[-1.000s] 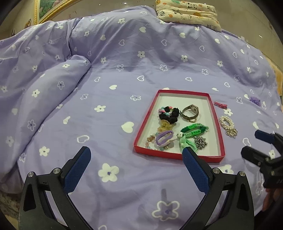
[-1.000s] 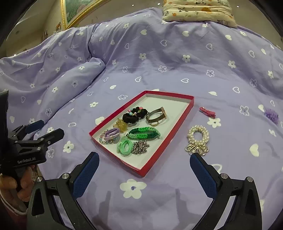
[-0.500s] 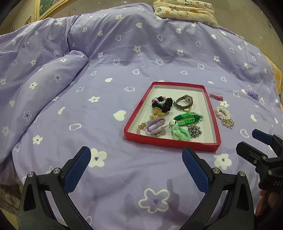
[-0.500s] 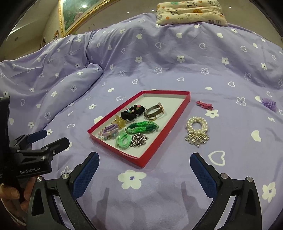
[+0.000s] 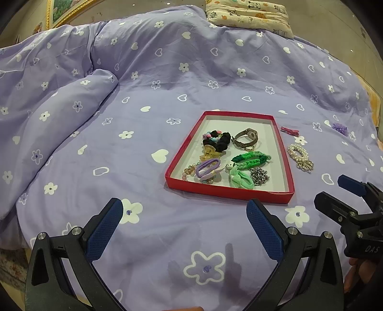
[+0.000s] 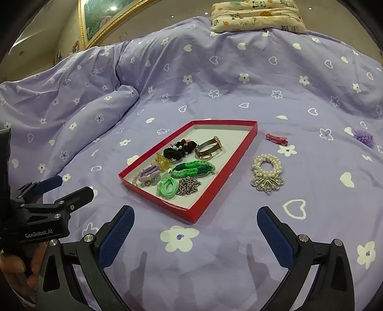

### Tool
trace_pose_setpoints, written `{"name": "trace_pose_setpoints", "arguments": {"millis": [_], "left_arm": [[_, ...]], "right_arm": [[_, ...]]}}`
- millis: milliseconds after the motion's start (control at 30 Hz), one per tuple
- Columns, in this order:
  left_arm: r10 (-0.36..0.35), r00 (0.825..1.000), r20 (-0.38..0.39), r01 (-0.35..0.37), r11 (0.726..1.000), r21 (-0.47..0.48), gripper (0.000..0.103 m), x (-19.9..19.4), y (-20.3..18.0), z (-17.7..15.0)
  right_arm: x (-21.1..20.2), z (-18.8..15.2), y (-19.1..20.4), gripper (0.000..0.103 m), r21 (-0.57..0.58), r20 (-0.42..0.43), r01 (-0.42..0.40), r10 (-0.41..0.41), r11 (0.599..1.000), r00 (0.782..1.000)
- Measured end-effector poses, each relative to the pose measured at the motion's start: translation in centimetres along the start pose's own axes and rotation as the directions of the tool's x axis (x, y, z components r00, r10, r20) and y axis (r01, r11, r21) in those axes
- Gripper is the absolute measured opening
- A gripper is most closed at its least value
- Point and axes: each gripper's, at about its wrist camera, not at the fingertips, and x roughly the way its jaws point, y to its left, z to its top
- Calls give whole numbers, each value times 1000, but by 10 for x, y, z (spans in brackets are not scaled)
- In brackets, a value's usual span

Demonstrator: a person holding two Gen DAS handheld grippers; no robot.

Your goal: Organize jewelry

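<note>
You are holding both the left gripper (image 5: pixel 184 215) and the right gripper (image 6: pixel 195 226) spread wide and empty above the purple flowered bedspread (image 6: pixel 215 263). The white pearl scrunchie with a silver charm (image 6: pixel 267 171) is lying just beside the shallow red cardboard tray (image 6: pixel 225 177). Risk: soft bedding is likely yielding, so the pads may pinch fabric.

left wrist view looked forward over purple bedspread (image 5: pixel 167 71), red tray (image 5: pixel 178 159) slightly right of centre, at mid range. right wrist view faced same way from further right, tray (image 6: pixel 247 140) seen obliquely. both shared tray, pillow (image 5: pixel 249 12), each other's gripper at frame edge.
</note>
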Motion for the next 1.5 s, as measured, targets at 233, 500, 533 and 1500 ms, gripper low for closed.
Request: {"name": "trace_pose_setpoints", "arguments": {"millis": [233,500,533,1500], "left_arm": [[0,1000,3,0,1000,0,103,-2,0,0],[0,1000,4,0,1000,-2,103,-5,-2,1],[1,1000,4,-1,1000,-3,103,-5,-2,2],[-2,1000,8,2,1000,-2,103,-6,-2,1]], "right_arm": [[-4,0,1,103,2,6,2,-2,1000,1000],[-7,2,2,103,-8,15,2,-2,1000,1000],[-7,2,3,103,-9,17,2,-1,1000,1000],[-8,1,8,103,-20,18,-4,5,1000,1000]]}}
